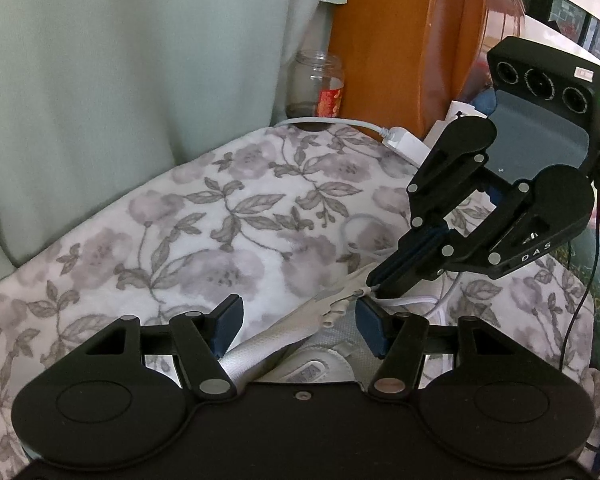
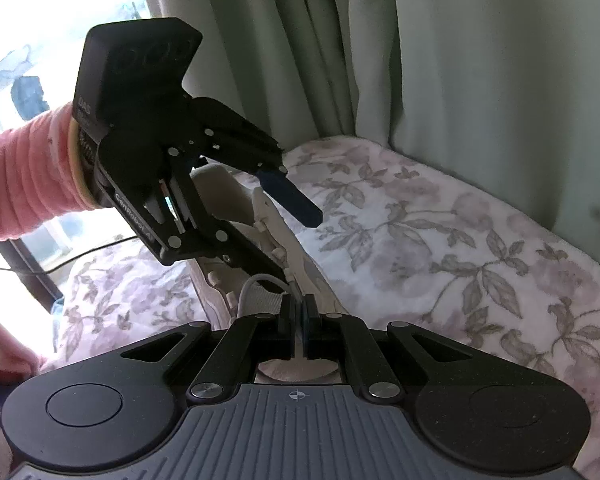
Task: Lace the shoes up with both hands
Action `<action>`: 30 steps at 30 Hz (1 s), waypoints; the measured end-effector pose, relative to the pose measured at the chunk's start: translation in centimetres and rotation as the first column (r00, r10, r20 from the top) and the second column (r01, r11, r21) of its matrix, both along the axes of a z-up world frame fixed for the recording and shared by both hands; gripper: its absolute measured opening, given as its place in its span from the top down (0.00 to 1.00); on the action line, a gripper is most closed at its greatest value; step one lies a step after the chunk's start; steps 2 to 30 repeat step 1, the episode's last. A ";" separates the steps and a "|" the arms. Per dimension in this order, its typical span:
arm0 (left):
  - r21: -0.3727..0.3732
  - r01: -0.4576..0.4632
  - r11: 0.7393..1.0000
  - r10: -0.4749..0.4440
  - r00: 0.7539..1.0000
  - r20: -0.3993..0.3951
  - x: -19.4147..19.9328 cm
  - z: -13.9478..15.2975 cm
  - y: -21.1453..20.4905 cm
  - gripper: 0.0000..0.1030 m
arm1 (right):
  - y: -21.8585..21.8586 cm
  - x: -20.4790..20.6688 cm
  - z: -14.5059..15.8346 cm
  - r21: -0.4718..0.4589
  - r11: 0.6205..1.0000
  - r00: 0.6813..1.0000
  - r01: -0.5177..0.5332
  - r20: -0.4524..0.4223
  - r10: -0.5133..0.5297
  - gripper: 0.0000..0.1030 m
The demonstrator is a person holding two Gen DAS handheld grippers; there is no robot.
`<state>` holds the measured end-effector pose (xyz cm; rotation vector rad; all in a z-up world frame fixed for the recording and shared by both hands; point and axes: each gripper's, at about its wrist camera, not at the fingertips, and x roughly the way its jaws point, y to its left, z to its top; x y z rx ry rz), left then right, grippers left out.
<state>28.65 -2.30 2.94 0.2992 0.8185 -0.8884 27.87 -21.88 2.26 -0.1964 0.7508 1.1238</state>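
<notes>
Pale grey-white mesh sneaker (image 1: 320,364) sits on fleecy floral-print blanket (image 1: 220,216), tongue end toward the L tool, betw the two tools.

L gripper (image 1: 298,326): jaws spread wide, blue pads either side of the shoe's upper, pressing on nothing. One pad looks v. close to the eyelet flap; contact can't be told.

R gripper (image 2: 299,322): jaws clenched tight. L view shows its tips at the thin white shoelace (image 1: 364,291), right by the eyelet row, so it prob. pinches the lace end; the actual nip is too small to confirm. R view: fingers closed just in front of the shoe's throat, lace loop (image 2: 256,280) arcing beside them.

Pink ribbed sleeve (image 2: 24,176) behind the L tool.

Handling, as judged:
- lace: light, limp, thin, slippery betw flat pads; take it close to the stiff tip, so it points true into an eyelet.
- shoe: light, soft upper, will slide or tip on plush blanket when the lace is pulled. L should brace at eyelet flap or tongue, not squash the mesh.
- eyelets small; approx. aim won't do.
</notes>
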 end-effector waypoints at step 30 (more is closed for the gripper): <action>-0.001 0.000 1.000 0.000 1.000 0.000 0.0 0.0 0.0 0.43 | 0.0 -0.1 0.0 -0.001 1.000 1.000 -0.002 0.004 0.002 0.98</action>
